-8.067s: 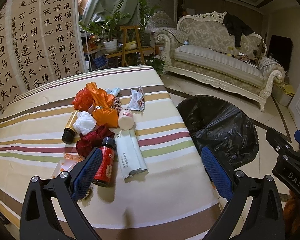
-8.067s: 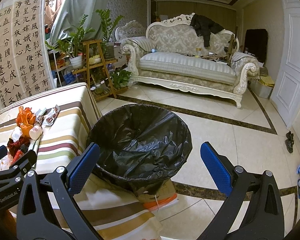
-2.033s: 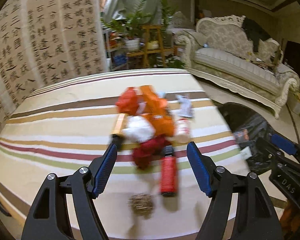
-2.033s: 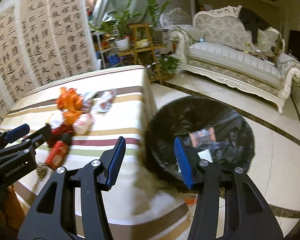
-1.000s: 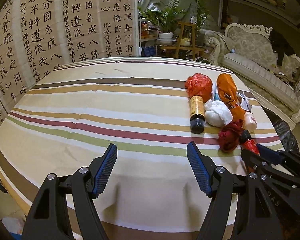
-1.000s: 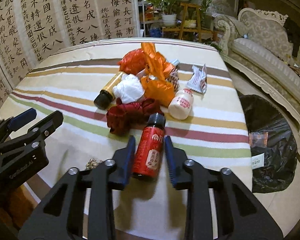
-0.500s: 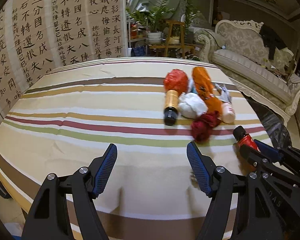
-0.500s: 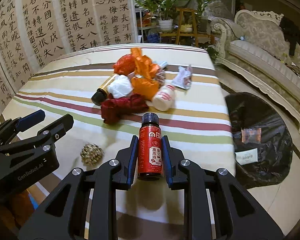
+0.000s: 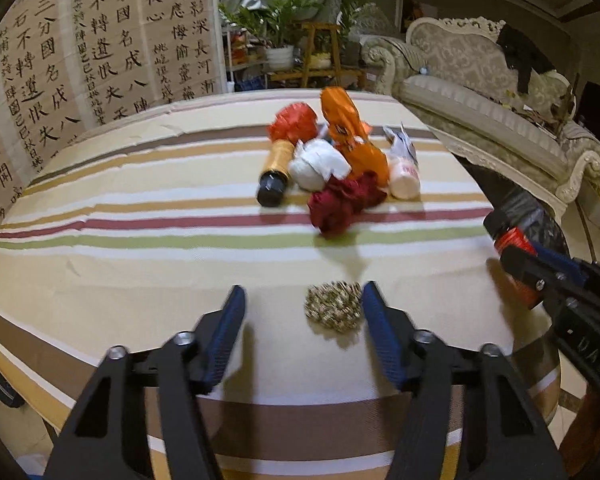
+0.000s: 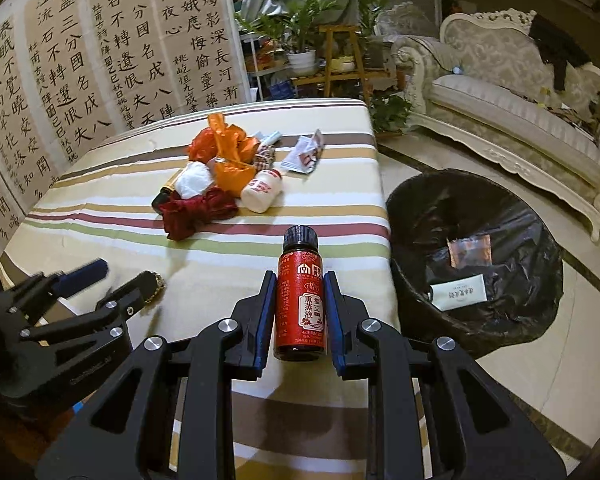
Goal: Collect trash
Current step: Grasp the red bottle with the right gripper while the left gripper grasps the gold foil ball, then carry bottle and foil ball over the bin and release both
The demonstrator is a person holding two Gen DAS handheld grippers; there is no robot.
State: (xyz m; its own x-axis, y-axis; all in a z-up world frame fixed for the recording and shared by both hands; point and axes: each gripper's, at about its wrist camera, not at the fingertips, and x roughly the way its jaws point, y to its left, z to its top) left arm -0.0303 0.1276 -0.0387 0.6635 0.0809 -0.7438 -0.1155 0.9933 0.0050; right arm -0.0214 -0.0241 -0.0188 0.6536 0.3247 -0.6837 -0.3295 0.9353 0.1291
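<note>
In the left wrist view the red bottle (image 9: 509,239) shows only its cap and shoulder; the right gripper (image 9: 540,268) covers the rest. In the right wrist view the gold ball (image 10: 156,285) is mostly hidden behind a left gripper (image 10: 112,276) finger, and the amber bottle (image 10: 165,194) sits half buried under the white wad (image 10: 194,180). Small print on the 2 packets (image 10: 458,294) in the bin (image 10: 412,200) is unreadable

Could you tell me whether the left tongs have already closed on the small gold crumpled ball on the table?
No, the left tongs are open, with the gold crumpled ball lying on the table between their fingers, close to the right one.
</note>
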